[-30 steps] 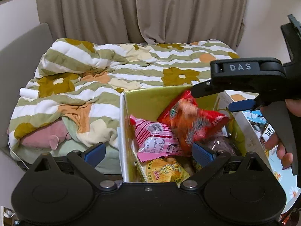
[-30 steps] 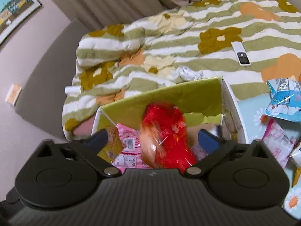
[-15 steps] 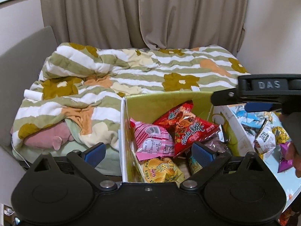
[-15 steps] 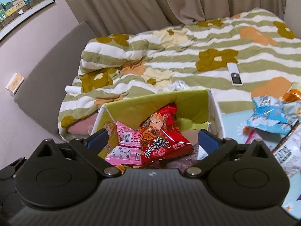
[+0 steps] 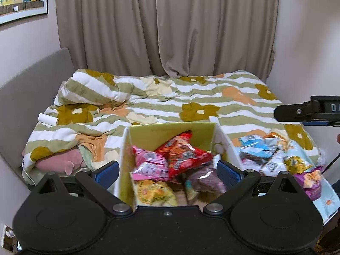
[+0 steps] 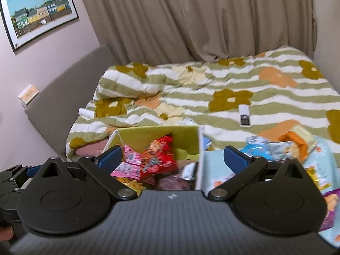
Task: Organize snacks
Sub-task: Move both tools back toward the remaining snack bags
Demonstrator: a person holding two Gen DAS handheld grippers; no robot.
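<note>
Quilt (image 5: 161,97), one: soft, rumpled, green-and-white stripes with ochre and orange flowers; spread well beyond both sets of jaws. Curtain (image 5: 170,27), taupe, hanging in heavy folds behind. Box (image 5: 170,128), one: stiff card, yellow-green inside, white outside, open-topped; directly ahead of left gripper (image 5: 167,173), its left wall lying between the blue pads. Inside, between left jaws: red crinkly foil bag (image 5: 180,150) uppermost, pink bag (image 5: 148,165) left of it, yellow bag (image 5: 155,192) nearest, purple bag (image 5: 204,180) toward right pad; four told apart, blurred. Loose packets (image 5: 274,157), glossy, heaped on pale blue floral sheet (image 6: 214,163) right of the box, beyond right pad; count uncertain. Remote (image 6: 244,114), one, white, flat, far ahead of right gripper (image 6: 173,158). Both jaws wide apart, holding nothing; right gripper straddling the box's right wall.
</note>
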